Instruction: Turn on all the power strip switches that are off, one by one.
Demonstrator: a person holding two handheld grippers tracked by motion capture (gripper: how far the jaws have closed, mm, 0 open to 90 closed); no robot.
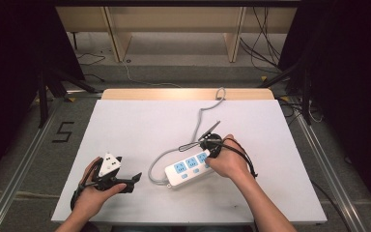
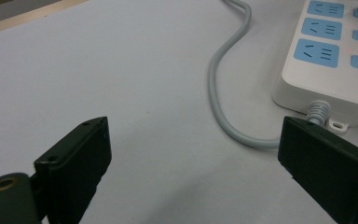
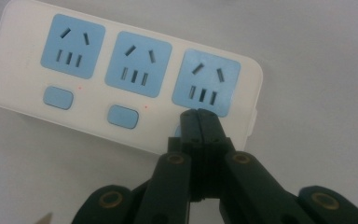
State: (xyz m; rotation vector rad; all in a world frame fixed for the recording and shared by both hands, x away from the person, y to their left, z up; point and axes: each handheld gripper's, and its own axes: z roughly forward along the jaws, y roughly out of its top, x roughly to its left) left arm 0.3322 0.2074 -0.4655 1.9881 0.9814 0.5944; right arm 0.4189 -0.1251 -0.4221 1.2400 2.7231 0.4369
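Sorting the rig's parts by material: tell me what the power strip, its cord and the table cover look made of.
Power strip: looks like hard moulded plastic, white satin body with matte blue socket faces and buttons; smooth rounded edges.
Cord: probably grey rubber or PVC sheath; it bends in soft curves and has a ribbed strain relief.
Table cover: matte white sheet, possibly laminate or paper; cannot tell which.

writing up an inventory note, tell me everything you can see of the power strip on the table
The power strip is a white, plastic-looking bar with rounded corners, lying flat, face up and at a slant on the white table. It has three blue socket faces in a row, each with a small blue button beside it. A grey cable leaves one end through a ribbed collar, loops over the table and runs off the far edge. The right gripper, fingers together, has its tip at the third button, at the end away from the cable.
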